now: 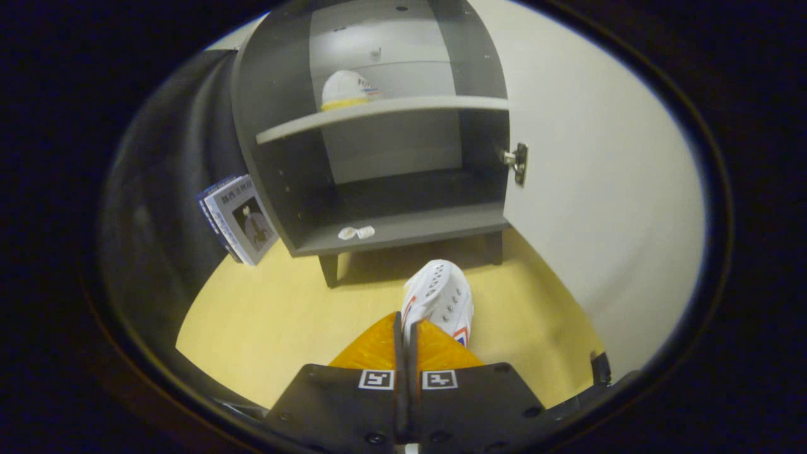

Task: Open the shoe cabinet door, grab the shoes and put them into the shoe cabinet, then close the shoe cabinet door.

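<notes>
The shoe cabinet (378, 157) stands on the floor (284, 321) ahead of the gripper (406, 340), its door (599, 189) swung open to the right. One shoe (347, 91) sits on the upper shelf (391, 112). Two small packets (356, 232) lie on the bottom shelf near its front edge. Books (239, 217) lean just left of the cabinet. A second shoe (439, 299) is held between the jaws, which are nearly together, in front of the cabinet.
</notes>
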